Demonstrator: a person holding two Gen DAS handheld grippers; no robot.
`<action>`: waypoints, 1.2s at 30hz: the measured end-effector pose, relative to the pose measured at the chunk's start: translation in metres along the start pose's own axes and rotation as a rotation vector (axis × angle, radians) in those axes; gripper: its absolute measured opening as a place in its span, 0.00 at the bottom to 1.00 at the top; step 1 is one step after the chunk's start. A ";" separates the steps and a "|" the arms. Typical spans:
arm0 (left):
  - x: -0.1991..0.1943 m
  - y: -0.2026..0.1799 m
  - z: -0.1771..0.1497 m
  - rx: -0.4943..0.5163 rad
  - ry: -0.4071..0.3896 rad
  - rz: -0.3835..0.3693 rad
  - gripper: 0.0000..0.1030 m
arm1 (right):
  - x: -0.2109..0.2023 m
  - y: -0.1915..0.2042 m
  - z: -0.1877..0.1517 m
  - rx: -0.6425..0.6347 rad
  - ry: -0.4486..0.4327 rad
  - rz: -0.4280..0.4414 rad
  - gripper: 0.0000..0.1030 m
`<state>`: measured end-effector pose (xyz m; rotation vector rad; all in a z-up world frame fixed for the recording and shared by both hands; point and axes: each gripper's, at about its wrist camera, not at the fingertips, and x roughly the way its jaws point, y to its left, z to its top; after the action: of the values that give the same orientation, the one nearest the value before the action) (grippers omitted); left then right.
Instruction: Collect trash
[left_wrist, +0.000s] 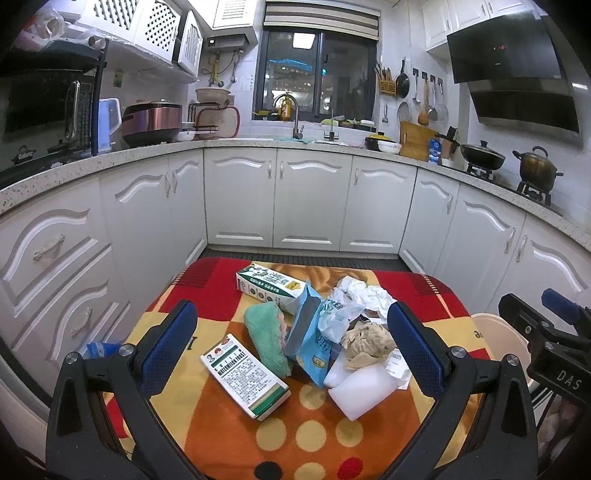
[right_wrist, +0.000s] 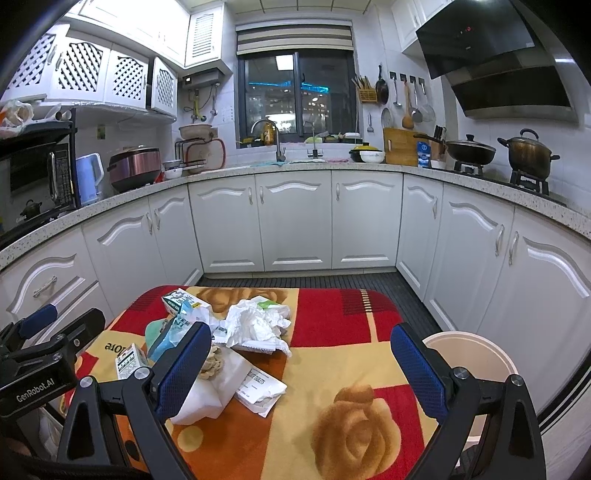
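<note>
Trash lies piled on a small table with a red, orange and yellow cloth (left_wrist: 306, 435). In the left wrist view: a white-green Watermelon Frost box (left_wrist: 245, 374), a green towel (left_wrist: 266, 338), a blue snack bag (left_wrist: 308, 339), a green-white carton (left_wrist: 271, 286), crumpled white paper (left_wrist: 364, 295), brown crumpled paper (left_wrist: 369, 341) and a white block (left_wrist: 365, 387). My left gripper (left_wrist: 291, 345) is open and empty, above the pile. My right gripper (right_wrist: 301, 369) is open and empty over the table's right half, with the white crumpled paper (right_wrist: 255, 325) and a flat white packet (right_wrist: 260, 389) ahead at left.
A beige round bin (right_wrist: 476, 354) stands right of the table, also in the left wrist view (left_wrist: 495, 332). White kitchen cabinets (left_wrist: 310, 199) surround the table on three sides. The other gripper shows at each view's edge. A dark floor mat (right_wrist: 332, 280) lies beyond the table.
</note>
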<state>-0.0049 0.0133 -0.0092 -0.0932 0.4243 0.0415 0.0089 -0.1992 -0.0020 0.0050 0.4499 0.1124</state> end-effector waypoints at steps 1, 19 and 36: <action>0.000 0.000 0.000 0.001 -0.001 0.001 0.99 | 0.000 0.000 0.000 0.000 0.001 0.000 0.94; 0.002 0.001 -0.001 0.000 0.005 0.005 0.99 | 0.004 0.000 -0.002 -0.001 0.008 0.003 0.94; 0.009 0.010 -0.004 -0.010 0.024 0.011 0.99 | 0.012 0.005 -0.004 -0.007 0.036 0.016 0.94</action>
<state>0.0012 0.0231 -0.0179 -0.1012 0.4483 0.0538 0.0175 -0.1933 -0.0105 -0.0001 0.4855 0.1302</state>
